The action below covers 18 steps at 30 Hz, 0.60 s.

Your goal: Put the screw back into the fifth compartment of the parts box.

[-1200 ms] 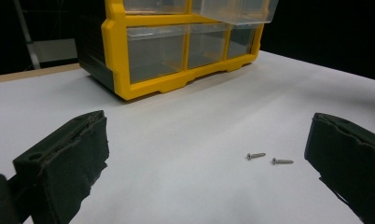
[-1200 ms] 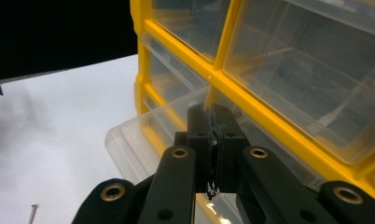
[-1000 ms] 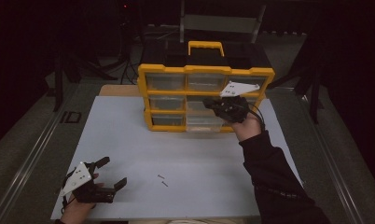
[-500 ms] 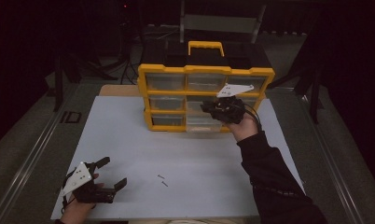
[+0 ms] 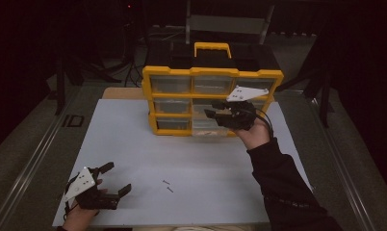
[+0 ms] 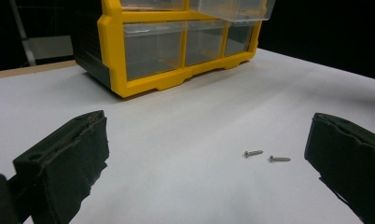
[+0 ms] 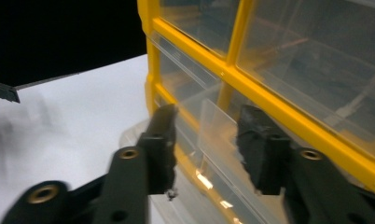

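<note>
Yellow drawer cabinet and two loose screws on my white table.

The yellow organiser (image 5: 212, 101) stands upright at the table's far edge, black-bodied with a yellow handle on top and three rows of clear plastic drawers. A clear drawer (image 7: 209, 135) in its middle row sits pulled partway out toward me, jutting past the yellow frame. Two small silver screws (image 6: 267, 156) lie flat on the bare white surface, close together but apart, well nearer to me than the organiser, left of centre.
</note>
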Tool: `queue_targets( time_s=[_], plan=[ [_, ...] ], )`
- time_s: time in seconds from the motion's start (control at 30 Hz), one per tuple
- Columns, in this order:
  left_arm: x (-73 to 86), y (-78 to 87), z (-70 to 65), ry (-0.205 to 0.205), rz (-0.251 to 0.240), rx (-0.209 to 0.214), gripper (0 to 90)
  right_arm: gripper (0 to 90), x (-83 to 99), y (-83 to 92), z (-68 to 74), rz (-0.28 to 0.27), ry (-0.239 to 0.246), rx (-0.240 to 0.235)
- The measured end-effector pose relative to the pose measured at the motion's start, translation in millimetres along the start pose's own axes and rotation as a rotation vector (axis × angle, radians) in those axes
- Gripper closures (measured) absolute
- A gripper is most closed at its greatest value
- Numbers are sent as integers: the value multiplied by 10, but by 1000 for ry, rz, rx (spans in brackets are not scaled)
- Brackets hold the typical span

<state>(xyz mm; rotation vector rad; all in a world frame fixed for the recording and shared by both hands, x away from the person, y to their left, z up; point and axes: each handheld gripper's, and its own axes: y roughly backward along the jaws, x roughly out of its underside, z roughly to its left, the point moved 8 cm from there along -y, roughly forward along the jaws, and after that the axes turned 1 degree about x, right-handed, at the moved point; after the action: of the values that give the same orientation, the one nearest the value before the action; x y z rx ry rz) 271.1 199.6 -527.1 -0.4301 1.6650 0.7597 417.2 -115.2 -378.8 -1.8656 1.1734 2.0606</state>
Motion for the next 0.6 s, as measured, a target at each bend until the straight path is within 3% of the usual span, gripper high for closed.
queue_targets(
  time_s=[0.17,0.33,0.6],
  plan=[
    [1,0,-2,0,0,1,6,376,-100,64,141,-36,-5,-22],
    [-1,2,0,1,-1,1,6,317,-133,89,267,-51,-2,-48],
    [-1,0,-1,0,0,2,6,300,-123,92,439,-63,-3,-90]
  ],
)
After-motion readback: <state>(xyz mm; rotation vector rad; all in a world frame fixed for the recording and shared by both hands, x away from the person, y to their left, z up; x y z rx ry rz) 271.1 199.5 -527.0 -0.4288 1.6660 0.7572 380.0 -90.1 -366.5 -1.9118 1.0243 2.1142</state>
